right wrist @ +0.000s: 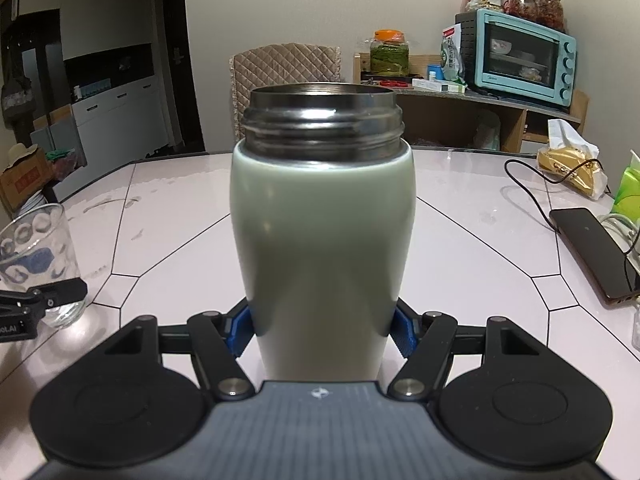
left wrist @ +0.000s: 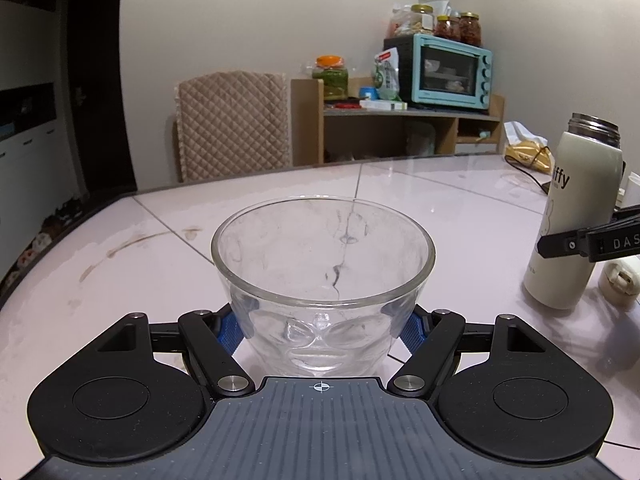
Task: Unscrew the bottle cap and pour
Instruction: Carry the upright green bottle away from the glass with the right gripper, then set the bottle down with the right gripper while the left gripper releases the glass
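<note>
The bottle (right wrist: 322,216) stands upright on the tabletop (right wrist: 460,216) between the blue pads of my right tongs (right wrist: 322,330), which are clenched on its lower body. It is pale, grey-white, and its steel threaded neck is bare, the mouth open and the cap off. Seen from my left tongs, the same bottle stands off to the right, with dark lettering and a small drawn figure on its side, and a black finger of my right tongs crosses in front of it. Just beyond that finger, beside the foot of the bottle, lies a pale rounded piece (left wrist: 620,282); I cannot tell whether it is the cap.

My left tongs (left wrist: 324,326) are closed on the glass (left wrist: 322,264), blue pads pressed to either side of its lower part. The glass is clear, wide at the rim, with moulded bumps near its base, and it sits upright on the tabletop; I cannot make out any liquid in it. From my right tongs the glass shows well to the left, at the edge of view.

To the right of my right tongs a dark phone (right wrist: 592,252) lies flat with a black cable (right wrist: 532,188) running to it. Farther ahead, past the tabletop's far edge, stands a quilted chair back (right wrist: 286,68) and a wooden shelf carrying a turquoise oven (right wrist: 520,60) with jars on top.
</note>
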The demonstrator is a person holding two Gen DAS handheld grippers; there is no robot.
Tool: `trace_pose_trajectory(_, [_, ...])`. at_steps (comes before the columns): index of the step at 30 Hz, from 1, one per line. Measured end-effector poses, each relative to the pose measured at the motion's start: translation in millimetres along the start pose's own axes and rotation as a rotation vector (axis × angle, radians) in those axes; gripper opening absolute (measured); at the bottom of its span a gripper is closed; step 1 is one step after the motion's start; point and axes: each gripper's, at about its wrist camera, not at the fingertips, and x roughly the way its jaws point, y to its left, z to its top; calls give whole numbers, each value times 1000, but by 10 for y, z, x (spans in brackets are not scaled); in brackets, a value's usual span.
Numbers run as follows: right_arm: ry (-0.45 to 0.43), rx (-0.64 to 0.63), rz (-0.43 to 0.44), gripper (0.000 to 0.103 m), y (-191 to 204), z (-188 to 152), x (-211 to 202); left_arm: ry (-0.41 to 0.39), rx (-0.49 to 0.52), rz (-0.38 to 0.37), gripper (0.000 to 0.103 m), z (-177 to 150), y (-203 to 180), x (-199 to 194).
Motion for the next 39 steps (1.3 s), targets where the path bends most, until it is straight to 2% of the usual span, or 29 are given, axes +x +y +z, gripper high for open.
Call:
trace_pose_trajectory(33, [-40,-32,-15,71,59,-69,-46,7,-29,33,79,-24,-73,71])
trace_pose_trajectory(39, [-49,-38,-9,80,72,-66,-62,10,-42,41,79,-37,-78,86])
